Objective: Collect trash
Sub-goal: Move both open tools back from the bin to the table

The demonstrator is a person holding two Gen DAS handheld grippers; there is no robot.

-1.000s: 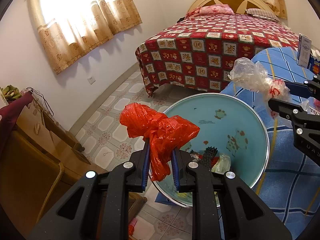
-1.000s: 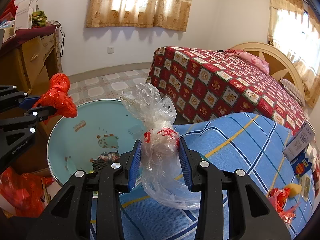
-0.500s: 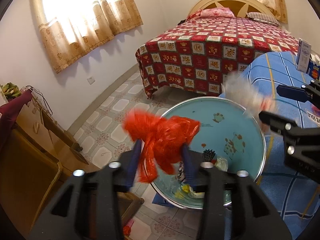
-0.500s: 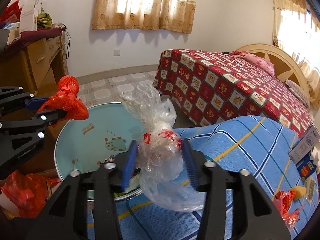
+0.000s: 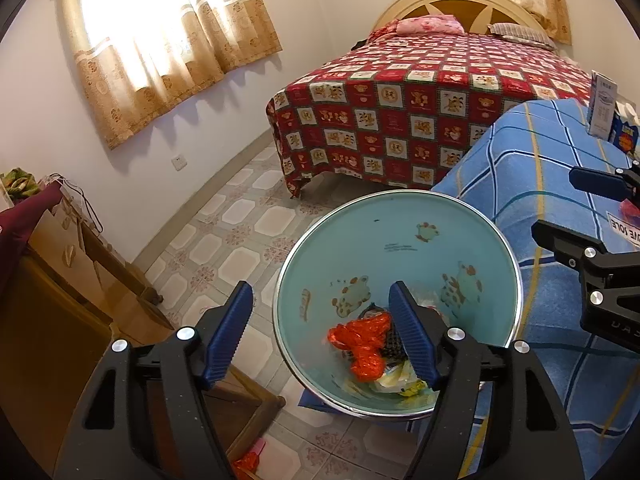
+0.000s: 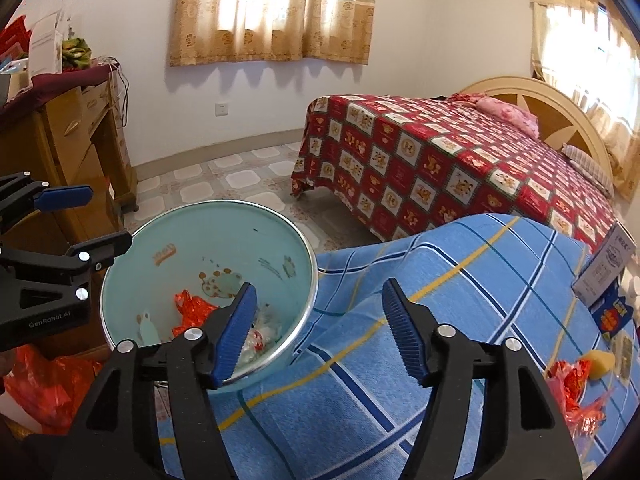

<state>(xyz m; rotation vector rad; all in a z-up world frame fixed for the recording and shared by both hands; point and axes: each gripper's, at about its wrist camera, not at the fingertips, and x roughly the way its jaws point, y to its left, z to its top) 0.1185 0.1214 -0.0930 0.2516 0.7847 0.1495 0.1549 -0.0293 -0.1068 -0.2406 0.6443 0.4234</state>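
Observation:
A light blue round bin (image 5: 400,240) (image 6: 224,232) stands on the floor beside the blue-checked table (image 6: 460,280). A red plastic bag (image 5: 364,342) (image 6: 192,312) lies inside it on other trash, and a clear plastic bag (image 6: 264,332) lies beside it. My left gripper (image 5: 320,328) is open and empty over the bin's near left rim. My right gripper (image 6: 320,324) is open and empty over the bin's right rim and the table edge. Each gripper shows at the side of the other's view.
Red wrapper scraps (image 6: 572,384) and a yellow piece (image 6: 600,360) lie on the table at right, near a white card (image 6: 604,272) and a blue packet (image 6: 612,312). A wooden dresser (image 6: 72,152) stands at left, a bed (image 6: 440,152) behind. A red bag (image 6: 52,384) lies on the floor.
Both grippers opened. The red bag dropped from the left one and the clear bag from the right one; both now lie in the bin.

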